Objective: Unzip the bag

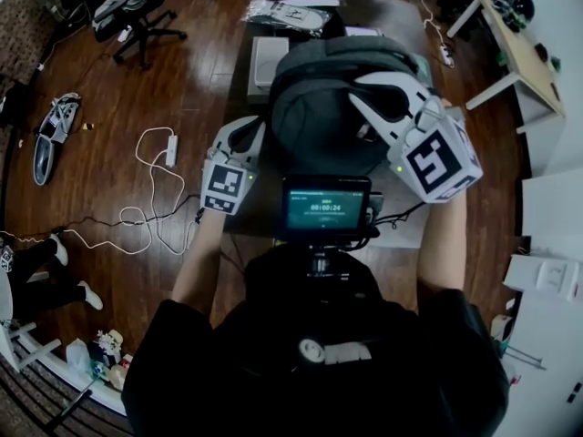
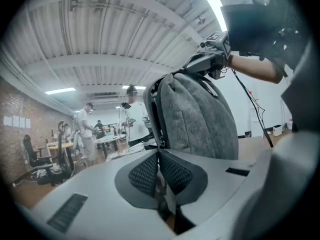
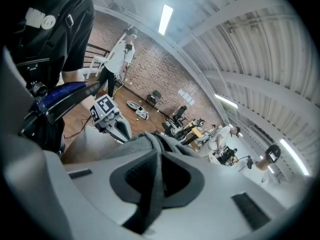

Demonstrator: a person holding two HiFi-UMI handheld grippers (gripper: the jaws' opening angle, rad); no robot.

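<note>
Black screen (image 1: 326, 206): close to my chest, glowing green, just in front of the bag (image 1: 314, 121).
Left gripper (image 2: 159, 156): my jaws are clenched tight on a thin pale tab (image 2: 168, 197). The tips touch the zip line on the bag's side, low down.
Right gripper (image 3: 158, 156): my jaws are clenched on a grey strap (image 3: 152, 194) at the top of the bag. This one sits higher than my left one.
Bag: grey and soft. It stands up on the table (image 1: 373, 12), between my two grippers.
Zip: a dark line going up the bag's side. I cannot tell how far it is open.
White box (image 1: 269, 57): on the table, just behind the bag.
Floor (image 1: 200, 71): brown wood, with a loose white cable (image 1: 150, 217) on my left.
Black chair (image 1: 137, 12): on wheels, well away on the left.
People (image 2: 85, 129): far off, standing by desks.
Brick wall (image 3: 150, 59): at the far side of the room.
</note>
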